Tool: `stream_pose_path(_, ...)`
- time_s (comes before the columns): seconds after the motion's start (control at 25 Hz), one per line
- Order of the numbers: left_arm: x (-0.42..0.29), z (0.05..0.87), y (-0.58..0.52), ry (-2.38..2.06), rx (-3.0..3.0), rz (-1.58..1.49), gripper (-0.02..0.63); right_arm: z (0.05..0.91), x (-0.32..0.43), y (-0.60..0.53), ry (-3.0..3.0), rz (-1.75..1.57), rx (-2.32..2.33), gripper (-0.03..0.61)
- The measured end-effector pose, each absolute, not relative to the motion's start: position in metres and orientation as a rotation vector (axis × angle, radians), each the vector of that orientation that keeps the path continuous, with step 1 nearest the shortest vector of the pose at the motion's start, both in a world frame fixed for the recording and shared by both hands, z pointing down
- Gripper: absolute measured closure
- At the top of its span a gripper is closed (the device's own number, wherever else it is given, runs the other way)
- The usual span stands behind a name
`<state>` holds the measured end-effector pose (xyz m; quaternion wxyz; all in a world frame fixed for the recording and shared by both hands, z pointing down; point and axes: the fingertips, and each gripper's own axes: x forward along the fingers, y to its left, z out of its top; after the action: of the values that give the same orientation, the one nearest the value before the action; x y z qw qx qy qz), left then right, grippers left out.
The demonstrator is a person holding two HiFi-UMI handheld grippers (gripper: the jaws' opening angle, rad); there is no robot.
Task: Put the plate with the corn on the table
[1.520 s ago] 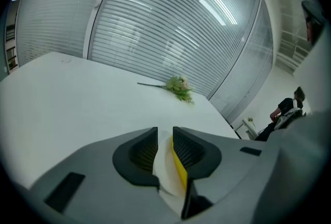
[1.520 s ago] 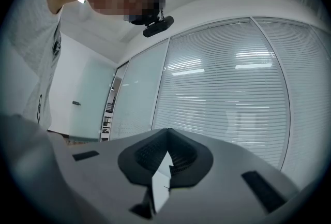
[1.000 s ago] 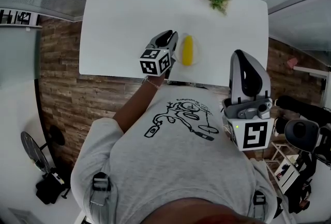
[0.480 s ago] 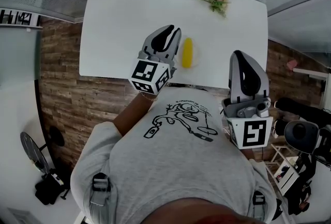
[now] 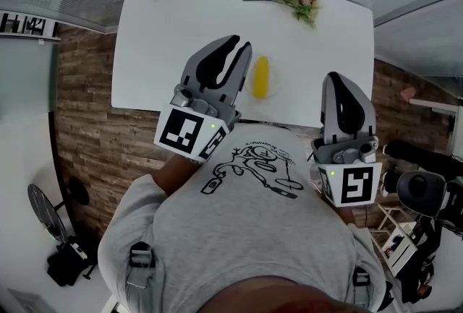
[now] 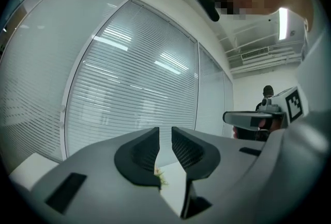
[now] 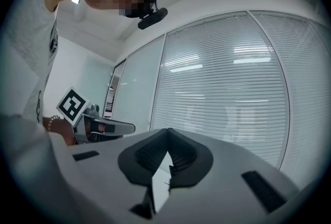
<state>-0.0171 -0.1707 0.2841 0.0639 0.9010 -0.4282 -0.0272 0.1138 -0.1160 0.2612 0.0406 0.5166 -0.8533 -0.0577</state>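
2 grippers, both empty. The left gripper (image 5: pixel 239 43) holds its jaws a narrow slit apart with nothing between them, and the right gripper (image 5: pixel 335 76) has its jaws pressed together at the tips. Just right of the left gripper's tips, untouched by either gripper, the corn (image 5: pixel 261 76) lies on its plate (image 5: pixel 273 90), which rests on the table (image 5: pixel 166 29). By my reading, the placing is done and nothing is left.

We see a white table (image 5: pixel 181 29) standing on a brown wood-plank floor (image 5: pixel 87 131), pale slatted blinds (image 6: pixel 129 88) filling the wall beyond the table, and a lit strip lamp (image 6: pixel 282 24) on the ceiling.
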Motion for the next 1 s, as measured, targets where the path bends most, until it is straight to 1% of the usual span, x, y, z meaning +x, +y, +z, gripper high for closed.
stream_pose_path(0.44, -0.032, 0.247, -0.156, -1.361, 2.770, -0.115, 0.528, 0.262, 0.120, -0.121, -2.606, -0.145, 1.590, 0.572)
stream_pose_path(1.0, -0.039, 0.247, -0.159, -1.399, 2.753, -0.126, 0.528, 0.263, 0.125, -0.127, -2.588, -0.127, 1.597, 0.572)
